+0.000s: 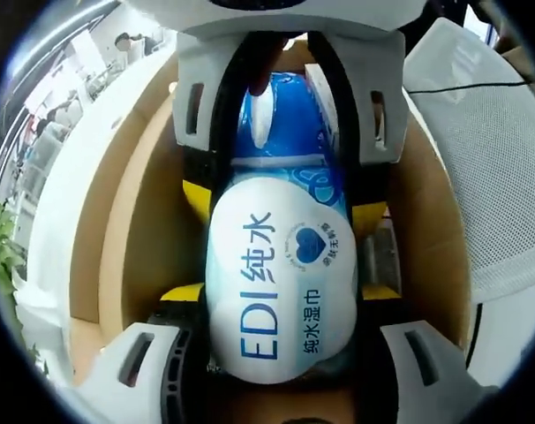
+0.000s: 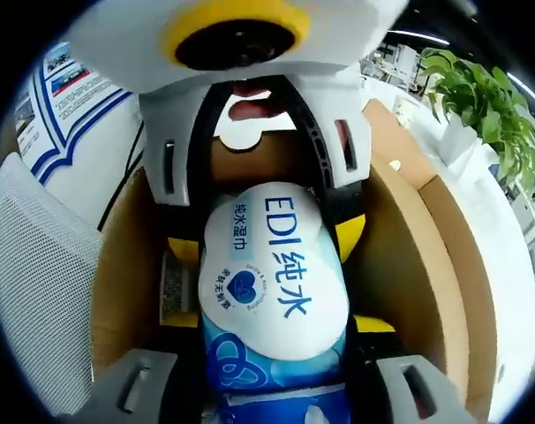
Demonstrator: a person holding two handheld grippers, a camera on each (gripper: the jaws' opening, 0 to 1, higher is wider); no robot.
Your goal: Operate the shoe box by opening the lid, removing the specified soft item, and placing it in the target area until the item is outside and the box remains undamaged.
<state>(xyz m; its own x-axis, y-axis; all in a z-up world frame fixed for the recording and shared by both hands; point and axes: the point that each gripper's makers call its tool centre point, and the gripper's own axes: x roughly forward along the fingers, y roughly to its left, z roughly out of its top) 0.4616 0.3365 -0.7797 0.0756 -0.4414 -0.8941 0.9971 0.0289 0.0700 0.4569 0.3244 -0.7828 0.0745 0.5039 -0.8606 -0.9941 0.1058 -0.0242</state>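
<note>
Wipes pack (image 1: 281,283) mid-frame over open box (image 1: 126,230) | your left gripper (image 1: 281,367) and right gripper (image 2: 276,389) fingers clamp opposite ends, sharing the soft load | lift clear next.

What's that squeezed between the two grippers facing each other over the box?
A soft blue-and-white wet wipes pack, marked EDI. Both views show it held between the left gripper and right gripper, above the open cardboard box.

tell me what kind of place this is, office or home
Probably an office or lab: a white mesh chair, a potted plant and a wall poster surround the cardboard box.
</note>
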